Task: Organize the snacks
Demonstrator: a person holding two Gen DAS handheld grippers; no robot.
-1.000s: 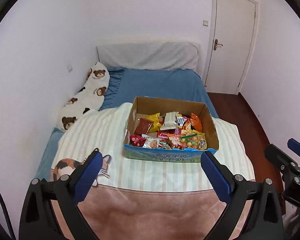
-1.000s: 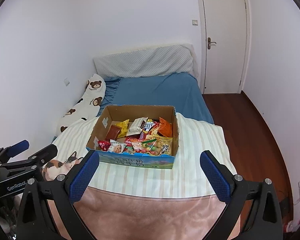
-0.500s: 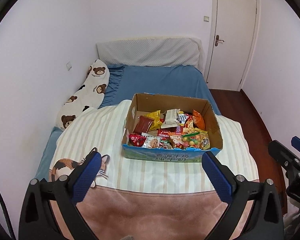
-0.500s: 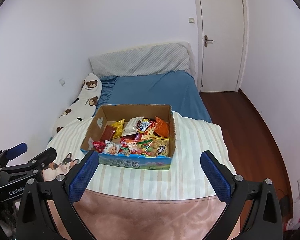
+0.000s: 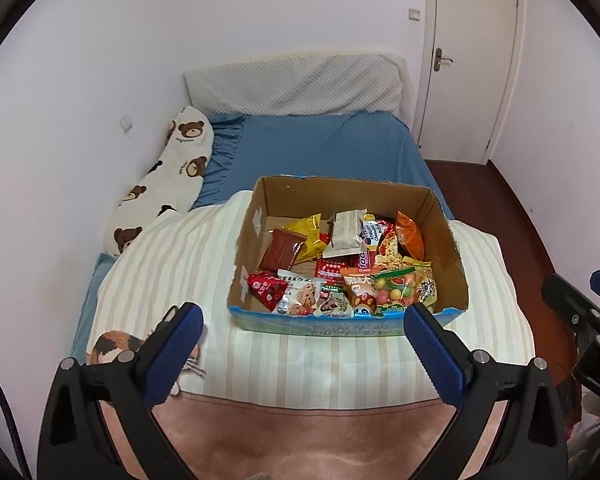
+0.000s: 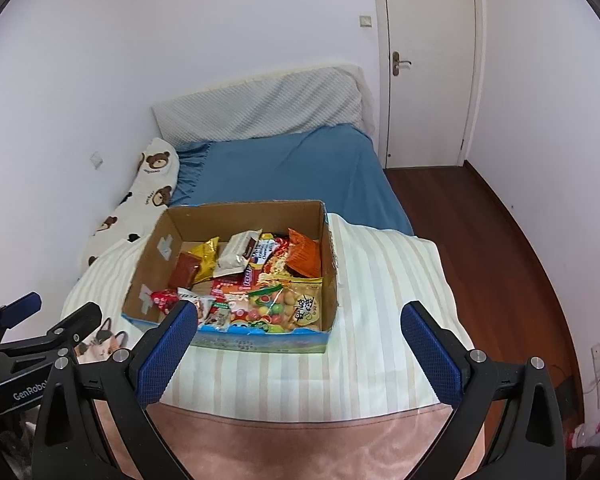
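Your left gripper (image 5: 302, 344) and right gripper (image 6: 298, 340) both hover with jaws spread wide and nothing between them. The open brown cardboard box (image 5: 444, 232) of mixed snack packets (image 5: 340, 264) sits on the cream striped blanket (image 5: 172, 264) on the blue-sheeted bed (image 5: 320, 152). Only the right wrist view shows the box's right outer wall (image 6: 332, 268). Only the left wrist view shows the printed cat's orange patch (image 5: 112, 342).

In the right wrist view, white letters reading "GenRobo" stand on the black body of the left gripper (image 6: 46, 326), cut off by a finger in front. In the left wrist view, the right gripper (image 5: 580, 298) shows the letters "DA" at the frame edge. Printing on the snack packets (image 5: 352, 268) and the box (image 5: 320, 326) front is too small to read.
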